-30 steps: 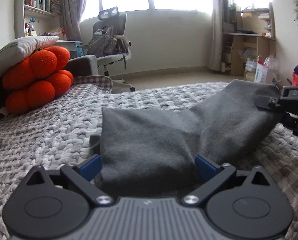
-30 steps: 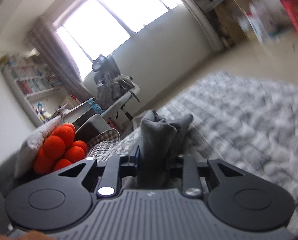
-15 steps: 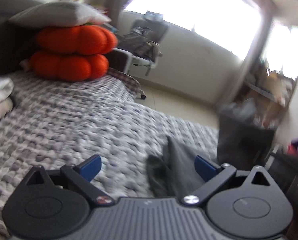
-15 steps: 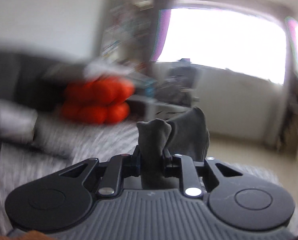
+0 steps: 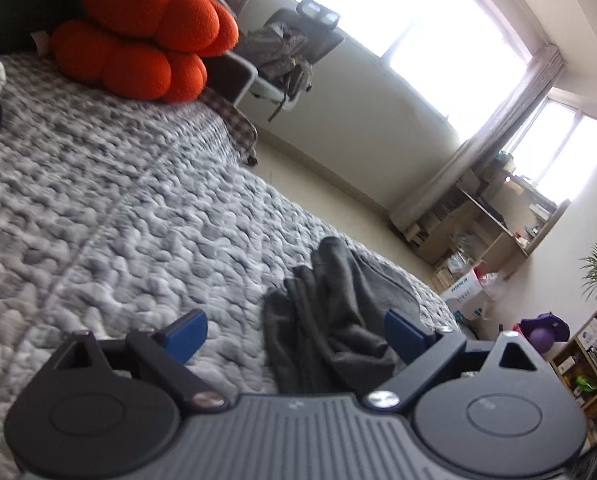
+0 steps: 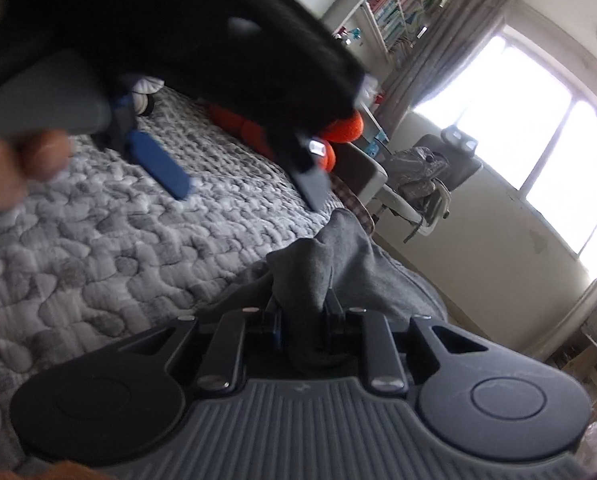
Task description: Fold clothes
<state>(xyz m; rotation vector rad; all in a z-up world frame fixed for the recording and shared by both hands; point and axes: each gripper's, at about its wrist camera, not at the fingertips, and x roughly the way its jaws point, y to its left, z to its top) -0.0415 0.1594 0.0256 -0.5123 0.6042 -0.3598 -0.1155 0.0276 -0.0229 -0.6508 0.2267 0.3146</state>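
Right wrist view shows you the grey garment (image 6: 330, 264) bunched into a thick wad between your right gripper's (image 6: 302, 320) pads, which are drawn together and clamped on it, while the rest of the cloth trails down onto the quilted bedspread (image 6: 98, 248). It is a soft, fleecy knit, limp and light by the look of it, so it will sag from any single point you pinch and will not keep a crease unless you lay it flat and smooth it. It looks grippy rather than slippery, and nothing about it is fragile; the only real risk I judge is dragging it into more wrinkles.

From the left wrist view, the same garment (image 5: 330, 320) lies crumpled in ridges on the bedspread (image 5: 118, 200), just ahead of your left gripper (image 5: 298, 334), whose blue pads (image 5: 186, 334) stand wide apart with nothing pressed between them, though the cloth sits partly in the gap. In the right view that left gripper (image 6: 238, 176) hovers above the bed, blurred, with your hand (image 6: 10, 168) at the frame's edge.

To take hold well, look for an edge or corner, not the middle of the heap: pinch a single hem layer with the left, opposite the right's grip, so the cloth can hang open between the two. Orange cushions (image 5: 146, 40) sit at the far end of the bed, well clear.
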